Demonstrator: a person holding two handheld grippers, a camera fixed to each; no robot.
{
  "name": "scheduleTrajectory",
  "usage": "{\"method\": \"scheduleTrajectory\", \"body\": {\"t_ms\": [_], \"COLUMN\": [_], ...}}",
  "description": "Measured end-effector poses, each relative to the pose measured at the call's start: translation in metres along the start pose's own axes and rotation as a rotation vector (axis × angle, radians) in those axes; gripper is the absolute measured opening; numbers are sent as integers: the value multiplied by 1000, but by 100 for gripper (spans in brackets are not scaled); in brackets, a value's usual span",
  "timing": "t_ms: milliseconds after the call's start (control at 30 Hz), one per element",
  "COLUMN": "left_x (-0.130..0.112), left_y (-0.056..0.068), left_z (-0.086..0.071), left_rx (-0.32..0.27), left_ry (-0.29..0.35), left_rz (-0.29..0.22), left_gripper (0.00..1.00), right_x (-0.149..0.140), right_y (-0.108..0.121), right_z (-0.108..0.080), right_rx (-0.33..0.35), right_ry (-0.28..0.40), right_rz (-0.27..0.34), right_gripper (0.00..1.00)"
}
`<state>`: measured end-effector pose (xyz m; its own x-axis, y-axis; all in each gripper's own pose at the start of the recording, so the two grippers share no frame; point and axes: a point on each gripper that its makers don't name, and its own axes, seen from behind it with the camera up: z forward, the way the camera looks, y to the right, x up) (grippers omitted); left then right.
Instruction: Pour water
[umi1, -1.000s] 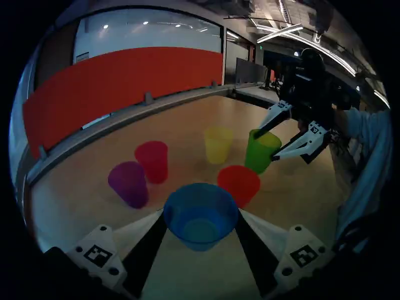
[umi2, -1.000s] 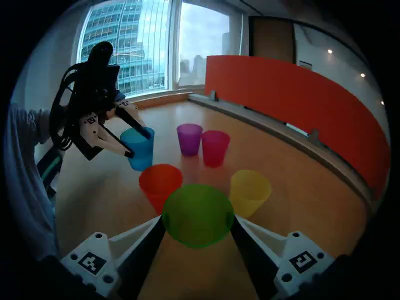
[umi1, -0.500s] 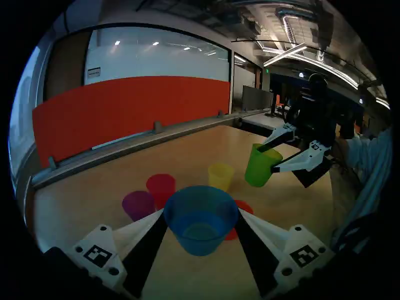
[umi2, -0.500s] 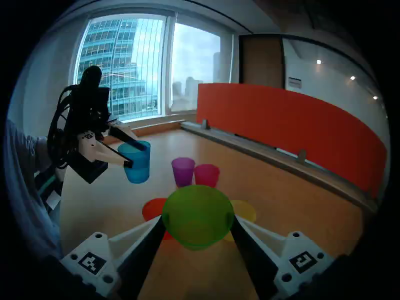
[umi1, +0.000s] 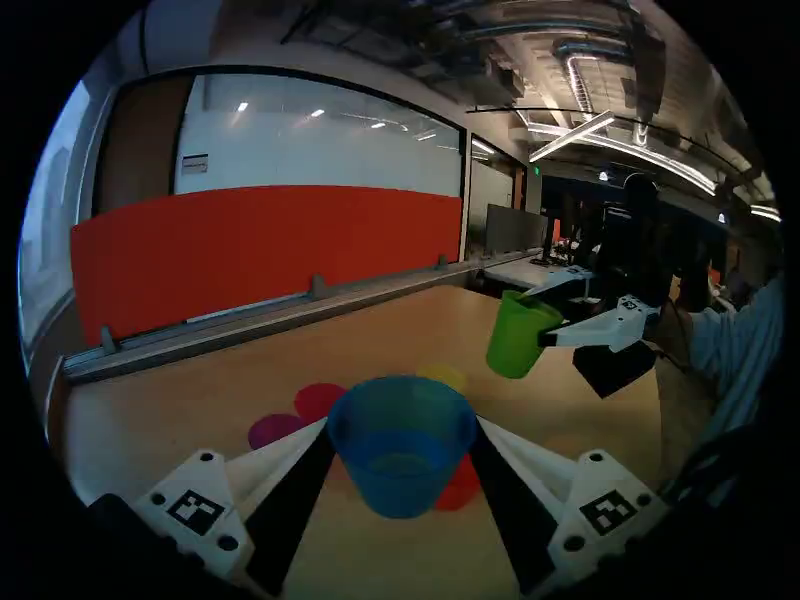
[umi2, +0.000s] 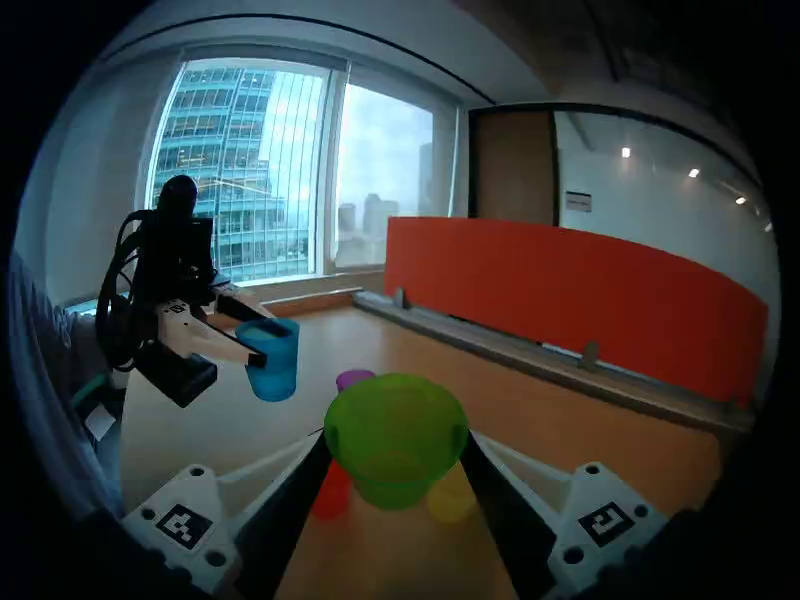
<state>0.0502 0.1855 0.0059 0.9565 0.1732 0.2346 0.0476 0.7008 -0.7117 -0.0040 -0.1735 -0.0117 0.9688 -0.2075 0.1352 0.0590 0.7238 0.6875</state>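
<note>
Left claw (umi1: 401, 452) grips the translucent blue plastic cup (umi1: 400, 470), right claw (umi2: 396, 455) the translucent green plastic cup (umi2: 395, 430); both have lifted off the wooden bench (umi1: 160, 410), poised for pouring.

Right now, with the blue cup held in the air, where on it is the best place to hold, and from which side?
The upper wall just under the rim, from the side, fingers level on opposite sides, as the left gripper does. The blue cup is upright and narrows downward, so that hold likely wedges it and keeps the mouth free for pouring.
</note>
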Motion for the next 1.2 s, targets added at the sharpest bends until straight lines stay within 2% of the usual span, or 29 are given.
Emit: {"method": "scheduleTrajectory", "body": {"t_ms": [467, 867, 1200], "left_x": [12, 33, 61], "left_y": [1, -1, 9], "left_z": [2, -4, -16], "left_rx": [-1, 29, 28], "left_ry": [42, 108, 174], "left_rz": [-4, 30, 60], "left_gripper": [88, 88, 88], "right_x": [22, 38, 52], "right_y": [5, 8, -1], "right_z": [3, 4, 1], "right_rx": [-26, -43, -17], "right_ry": [68, 102, 130], "right_rz": [-36, -23, -19], "right_gripper": [92, 92, 92]}}
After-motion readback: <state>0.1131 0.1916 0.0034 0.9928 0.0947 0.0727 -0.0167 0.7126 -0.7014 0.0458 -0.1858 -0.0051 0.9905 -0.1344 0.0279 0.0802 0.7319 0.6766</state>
